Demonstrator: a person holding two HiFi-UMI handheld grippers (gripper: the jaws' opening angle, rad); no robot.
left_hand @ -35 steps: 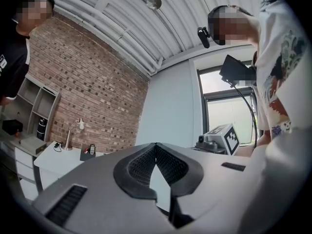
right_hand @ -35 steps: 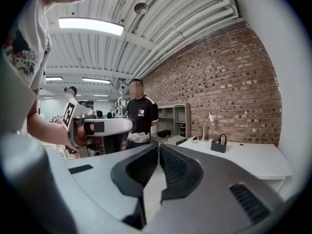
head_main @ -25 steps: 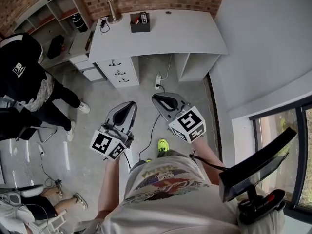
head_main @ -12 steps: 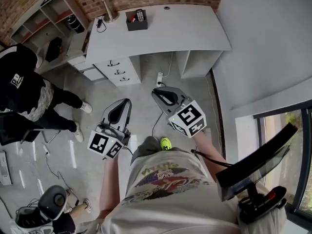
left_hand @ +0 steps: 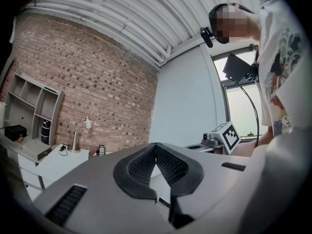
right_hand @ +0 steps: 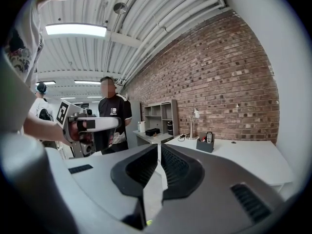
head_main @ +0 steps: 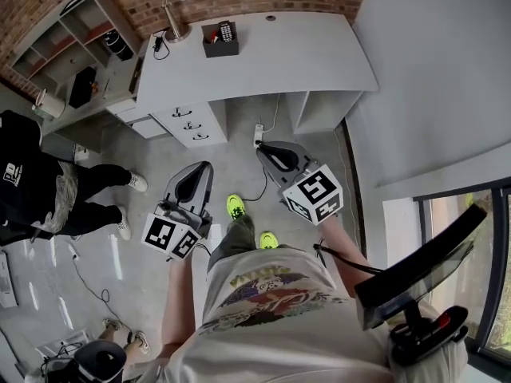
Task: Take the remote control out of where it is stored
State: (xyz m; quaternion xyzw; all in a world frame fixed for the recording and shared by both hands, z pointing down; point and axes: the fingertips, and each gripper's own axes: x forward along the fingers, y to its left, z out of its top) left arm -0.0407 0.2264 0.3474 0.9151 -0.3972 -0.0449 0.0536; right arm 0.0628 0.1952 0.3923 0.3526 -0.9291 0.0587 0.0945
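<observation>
Person is standing on the grey floor, well back from the white table [head_main: 303,54], holding both grippers out in front.

- Left gripper [head_main: 200,168] is pointing toward the table. In the left gripper view its jaws are meeting tip to tip, clenched on nothing.
- Right gripper [head_main: 264,148] is aiming the same way. Its jaws are pressing together along their length, with nothing between them.
- Both marker cubes are facing up at the head camera.

The remote control [head_main: 226,30] is standing upright in a small dark holder [head_main: 217,46], its keypad end sticking out of the top. The holder is sitting on the far left part of the table, near the brick wall. Both grippers are hanging well apart from it, over open floor.

A desk lamp [head_main: 171,10] is standing just left of the holder, with a black cable lying beside its base. A drawer unit [head_main: 188,122] is sitting under the table's left end, and a power strip [head_main: 258,134] is lying on the floor beneath the table. An open shelf unit [head_main: 76,18] is standing left of the table, carrying a few dark items.

A second person in a black top [head_main: 24,182] is standing at the left. The gripper holder's yellow-green shoe [head_main: 235,207] is showing between the two grippers.
</observation>
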